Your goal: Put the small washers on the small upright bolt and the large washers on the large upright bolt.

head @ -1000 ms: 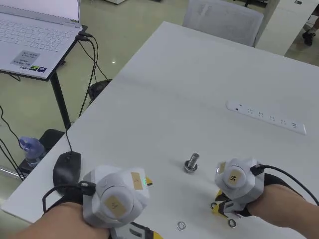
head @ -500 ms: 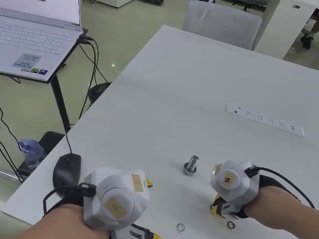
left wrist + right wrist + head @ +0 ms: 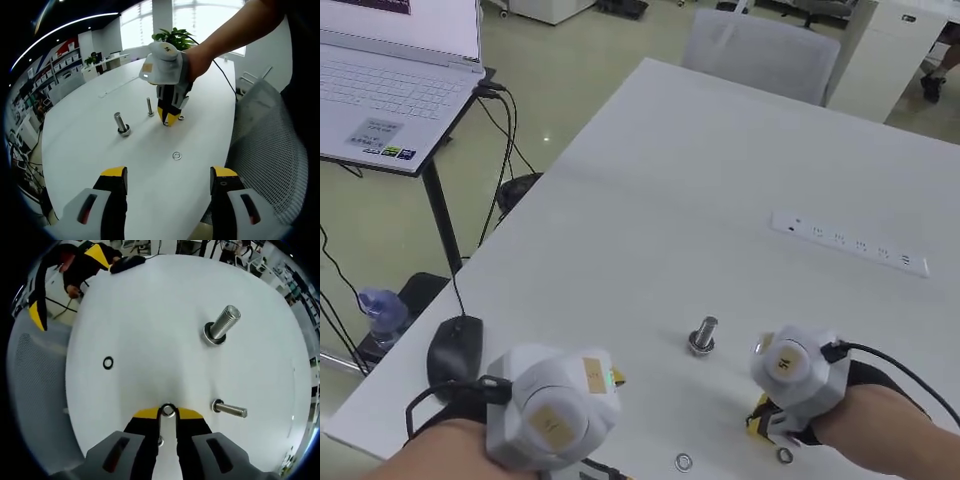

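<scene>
- White table [image 3: 650,200] bears the threaded large bolt [image 3: 223,321] upright, slimmer small bolt [image 3: 231,410] beside
- Right gripper [image 3: 168,412] pinches a silver washer [image 3: 168,405] near the small bolt
- Left gripper [image 3: 168,172] jaws stand wide apart

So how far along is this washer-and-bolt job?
Early, it seems. Nothing is clearly done: the small bolt looks bare, and the ring at the base of the large bolt may be just its head. In hand: the right gripper pinches one washer on the table. Still to do: a loose washer lies aside; the left gripper is open, empty.
</scene>
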{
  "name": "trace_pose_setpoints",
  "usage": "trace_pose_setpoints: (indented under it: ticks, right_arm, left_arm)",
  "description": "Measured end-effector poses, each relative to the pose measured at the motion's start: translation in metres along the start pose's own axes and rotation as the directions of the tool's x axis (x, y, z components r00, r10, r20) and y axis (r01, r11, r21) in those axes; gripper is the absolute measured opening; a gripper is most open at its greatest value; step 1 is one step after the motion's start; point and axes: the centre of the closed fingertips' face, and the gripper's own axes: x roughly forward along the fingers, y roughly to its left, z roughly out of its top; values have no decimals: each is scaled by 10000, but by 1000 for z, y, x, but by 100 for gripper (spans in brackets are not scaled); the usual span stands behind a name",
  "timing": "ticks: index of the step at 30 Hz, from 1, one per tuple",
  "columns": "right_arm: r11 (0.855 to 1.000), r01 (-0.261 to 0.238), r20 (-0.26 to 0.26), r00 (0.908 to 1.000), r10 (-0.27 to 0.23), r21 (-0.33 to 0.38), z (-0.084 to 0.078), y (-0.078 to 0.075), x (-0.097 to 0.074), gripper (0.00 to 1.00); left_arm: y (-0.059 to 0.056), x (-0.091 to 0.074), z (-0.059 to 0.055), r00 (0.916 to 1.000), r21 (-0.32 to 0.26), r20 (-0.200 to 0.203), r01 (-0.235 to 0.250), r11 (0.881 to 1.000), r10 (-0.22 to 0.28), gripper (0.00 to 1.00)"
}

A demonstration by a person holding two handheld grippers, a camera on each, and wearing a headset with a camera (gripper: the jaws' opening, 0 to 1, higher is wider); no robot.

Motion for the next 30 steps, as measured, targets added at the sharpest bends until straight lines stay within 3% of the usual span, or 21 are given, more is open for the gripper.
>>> trace_pose_setpoints:
  ticks: [19,23,26,30]
  right_arm:
    - [9945,294,-86,9996,-287,1005,-42,-18,-39,12]
    - [9923,389,50,9992,-397,1173,-40,-27,-50,12]
    - [9920,363,93,9992,-377,1213,-37,-30,-54,12]
    - [9939,428,126,9989,-443,1012,-31,-37,-58,12]
  left_arm:
    - [2,1,6,10000,-71,76,-40,10000,40,73]
    - [1,2,7,9998,-124,186,5,9999,-3,79]
    - [-1,5,2,10000,-56,-15,80,10000,-80,80]
    - [0,6,0,10000,-215,2,67,9997,-67,83]
